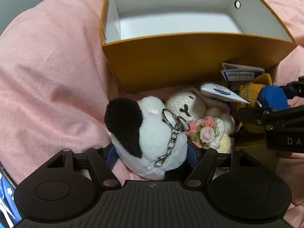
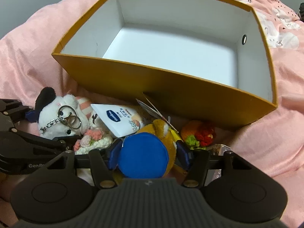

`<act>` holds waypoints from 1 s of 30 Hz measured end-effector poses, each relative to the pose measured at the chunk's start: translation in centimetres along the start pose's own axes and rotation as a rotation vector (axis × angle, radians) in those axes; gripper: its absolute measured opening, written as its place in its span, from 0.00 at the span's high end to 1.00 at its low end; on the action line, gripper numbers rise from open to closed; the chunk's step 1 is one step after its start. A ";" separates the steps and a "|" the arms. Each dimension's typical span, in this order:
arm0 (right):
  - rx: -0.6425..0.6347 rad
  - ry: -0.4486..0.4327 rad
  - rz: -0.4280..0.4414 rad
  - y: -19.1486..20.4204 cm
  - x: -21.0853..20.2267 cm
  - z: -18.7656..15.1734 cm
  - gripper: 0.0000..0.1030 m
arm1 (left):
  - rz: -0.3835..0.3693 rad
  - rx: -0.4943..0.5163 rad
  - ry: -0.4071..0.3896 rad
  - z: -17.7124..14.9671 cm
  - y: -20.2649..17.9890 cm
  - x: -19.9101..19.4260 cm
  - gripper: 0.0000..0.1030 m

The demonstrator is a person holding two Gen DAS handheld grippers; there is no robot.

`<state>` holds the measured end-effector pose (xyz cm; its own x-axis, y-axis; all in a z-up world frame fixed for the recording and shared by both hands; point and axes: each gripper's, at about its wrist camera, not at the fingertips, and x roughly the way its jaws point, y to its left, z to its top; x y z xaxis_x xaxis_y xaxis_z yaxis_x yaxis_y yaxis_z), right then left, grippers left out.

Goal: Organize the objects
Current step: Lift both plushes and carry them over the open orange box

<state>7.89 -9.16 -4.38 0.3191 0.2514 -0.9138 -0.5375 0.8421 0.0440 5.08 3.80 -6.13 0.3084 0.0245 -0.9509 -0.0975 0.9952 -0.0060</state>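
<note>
An open orange box (image 1: 190,60) with a white inside lies on the pink bedding; it also shows in the right wrist view (image 2: 190,98). My left gripper (image 1: 152,153) is shut on a black-and-white plush keychain (image 1: 144,133), seen too in the right wrist view (image 2: 57,117). My right gripper (image 2: 148,153) is shut on a yellow plush with a blue round part (image 2: 144,155), also visible in the left wrist view (image 1: 266,98). Both sit just in front of the box.
Between the two plushes lie a white crochet bunny with pink flowers (image 1: 201,121) and a white Vaseline tube (image 2: 121,119). An orange-red crochet toy (image 2: 199,133) lies at the right by the box. Pink bedding (image 1: 47,76) surrounds everything.
</note>
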 end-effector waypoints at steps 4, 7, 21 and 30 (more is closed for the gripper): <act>-0.005 -0.035 -0.005 0.3 -1.5 -0.4 0.42 | -0.028 -0.042 -0.060 -0.5 0.4 -2.4 0.24; -0.012 -0.070 -0.015 0.5 -2.7 -0.7 0.43 | -0.021 -0.040 -0.135 -0.9 0.3 -4.6 0.24; -0.107 -0.324 -0.107 1.6 -10.2 -1.6 0.50 | -0.051 0.040 -0.411 -0.4 -1.4 -9.2 0.24; -0.086 -0.451 -0.042 0.1 -13.2 1.7 0.50 | -0.108 -0.005 -0.462 1.3 -0.2 -10.6 0.24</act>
<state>4.96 -11.56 8.37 0.6399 0.4163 -0.6459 -0.5733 0.8183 -0.0406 3.04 3.51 4.39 0.7057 -0.0382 -0.7074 -0.0461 0.9940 -0.0996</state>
